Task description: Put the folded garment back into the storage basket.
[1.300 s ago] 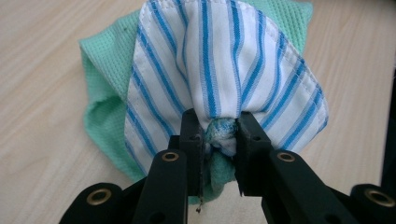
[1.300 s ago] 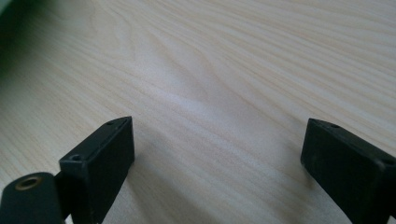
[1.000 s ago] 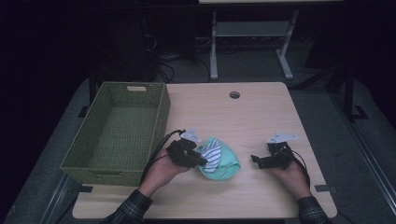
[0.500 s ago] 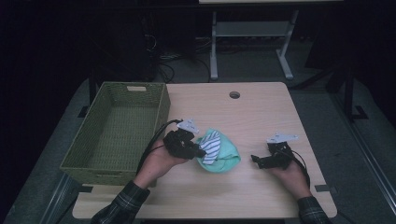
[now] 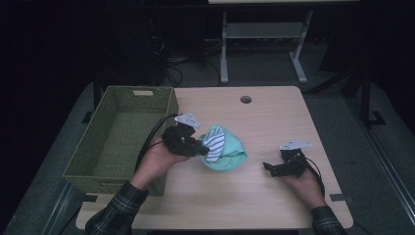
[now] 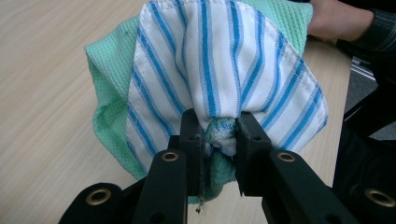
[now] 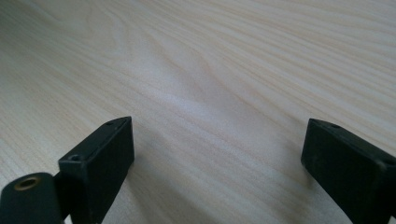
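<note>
Two cloths are bunched together btwn the jaws of the left gripper (image 6: 219,135): a striped cloth (image 6: 224,70), white w/ blue lines, and a green cloth (image 6: 109,88) wrapped behind it. Jaws are narrowed and clamped on the gathered fabric, so the grip is judged secure. Vs the earlier high-view frames, the bundle (image 5: 222,147) is now raised and carried a bit farther from the person, w/ the fabric hanging beside the jaw tips, toward the right gripper. The pick is thus done; transfer is prob. under way. Just on the other side of that hand, the wicker basket (image 5: 117,132) sits open, the likely drop spot. Well apart, the right gripper (image 5: 271,169) is kept low on the table (image 7: 196,70), jaws wide, nothing btwn them, unmoved.
</note>
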`<state>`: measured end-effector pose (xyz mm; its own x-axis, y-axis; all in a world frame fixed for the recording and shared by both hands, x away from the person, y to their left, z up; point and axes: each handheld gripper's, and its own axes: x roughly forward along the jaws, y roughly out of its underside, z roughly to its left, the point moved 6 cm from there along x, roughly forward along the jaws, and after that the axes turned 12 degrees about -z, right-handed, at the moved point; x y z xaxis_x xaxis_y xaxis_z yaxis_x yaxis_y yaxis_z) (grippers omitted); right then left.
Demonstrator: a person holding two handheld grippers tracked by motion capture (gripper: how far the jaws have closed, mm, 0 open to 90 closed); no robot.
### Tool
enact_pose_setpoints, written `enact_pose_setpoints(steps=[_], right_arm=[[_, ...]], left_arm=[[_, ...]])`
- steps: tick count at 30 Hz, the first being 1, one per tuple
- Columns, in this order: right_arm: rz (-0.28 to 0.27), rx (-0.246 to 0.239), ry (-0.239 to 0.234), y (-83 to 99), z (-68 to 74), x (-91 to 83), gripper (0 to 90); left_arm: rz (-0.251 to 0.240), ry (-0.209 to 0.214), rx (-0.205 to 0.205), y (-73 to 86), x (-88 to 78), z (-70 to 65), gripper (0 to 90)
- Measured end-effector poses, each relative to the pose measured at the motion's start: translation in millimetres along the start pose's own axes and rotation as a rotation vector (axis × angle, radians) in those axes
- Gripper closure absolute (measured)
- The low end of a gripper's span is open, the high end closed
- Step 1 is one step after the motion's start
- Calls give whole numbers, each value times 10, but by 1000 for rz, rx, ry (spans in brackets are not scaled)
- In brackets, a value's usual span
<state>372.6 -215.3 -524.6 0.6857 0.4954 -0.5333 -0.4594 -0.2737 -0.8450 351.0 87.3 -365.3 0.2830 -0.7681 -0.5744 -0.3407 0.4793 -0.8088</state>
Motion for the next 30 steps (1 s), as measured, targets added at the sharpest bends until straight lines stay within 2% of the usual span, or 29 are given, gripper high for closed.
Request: enact_pose_setpoints(steps=[4, 11, 23, 30], right_arm=[[14, 6, 4, 4, 1, 16, 22], [20, 7, 11, 5, -9, 26, 0], [19, 5, 10, 5, -10, 27, 0], [19, 7, 10, 5, -9, 27, 0]], left_arm=[[-6, -13, -3, -41, -87, 45, 749], [-14, -44, -9, -61, -261, 142, 749], [-39, -137, -33, -36, -611, 362, 749], [-33, -202, -48, 17, -814, 486, 749]])
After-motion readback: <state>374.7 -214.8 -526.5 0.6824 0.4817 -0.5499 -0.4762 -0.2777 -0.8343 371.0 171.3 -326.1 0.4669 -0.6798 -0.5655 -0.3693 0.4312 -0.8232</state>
